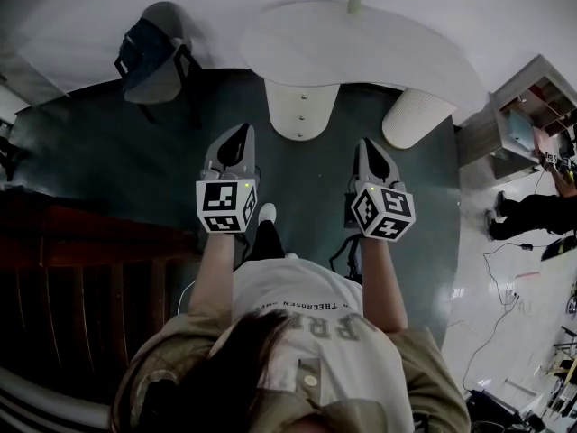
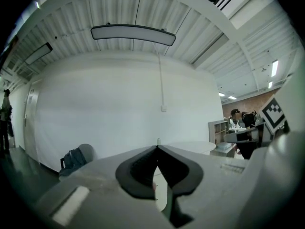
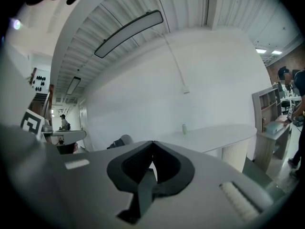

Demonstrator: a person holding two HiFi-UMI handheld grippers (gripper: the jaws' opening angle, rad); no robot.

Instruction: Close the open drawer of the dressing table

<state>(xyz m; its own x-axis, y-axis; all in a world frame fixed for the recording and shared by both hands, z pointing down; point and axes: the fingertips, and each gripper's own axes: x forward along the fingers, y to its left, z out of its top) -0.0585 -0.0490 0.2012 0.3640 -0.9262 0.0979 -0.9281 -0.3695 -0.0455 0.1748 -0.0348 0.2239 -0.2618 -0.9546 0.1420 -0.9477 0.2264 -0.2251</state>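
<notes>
**Dark floor (image 1: 108, 152) lies bare between both tools and the dressing table**

Green-grey flooring runs from the person's feet to the white wall. The dressing table's curved white worktop (image 1: 361, 48) stands against that wall, with a small pale bottle (image 1: 354, 3) near its back edge. Under the worktop hangs the drawer unit (image 1: 302, 106), a rounded white block with small knobs down its front. From these views I cannot tell whether a drawer stands out. A ribbed white column (image 1: 415, 115) carries the worktop's right end.

The left tool (image 1: 242, 132) and the right tool (image 1: 368, 144) are held side by side, pointing at the drawer unit and well apart from it. Each has its jaws pressed together, with nothing between them.

A grey chair (image 1: 158, 70) with a dark backpack (image 1: 144, 39) on it stands left of the worktop, clear of the line to the drawers. Dark wooden railing (image 1: 81, 269) closes off the near left. To the right, the dark floor ends at a pale floor (image 1: 487, 269) strewn with cables (image 1: 496, 296). An open shelf unit (image 1: 523, 106) and another person (image 1: 532, 213) are there too.
</notes>
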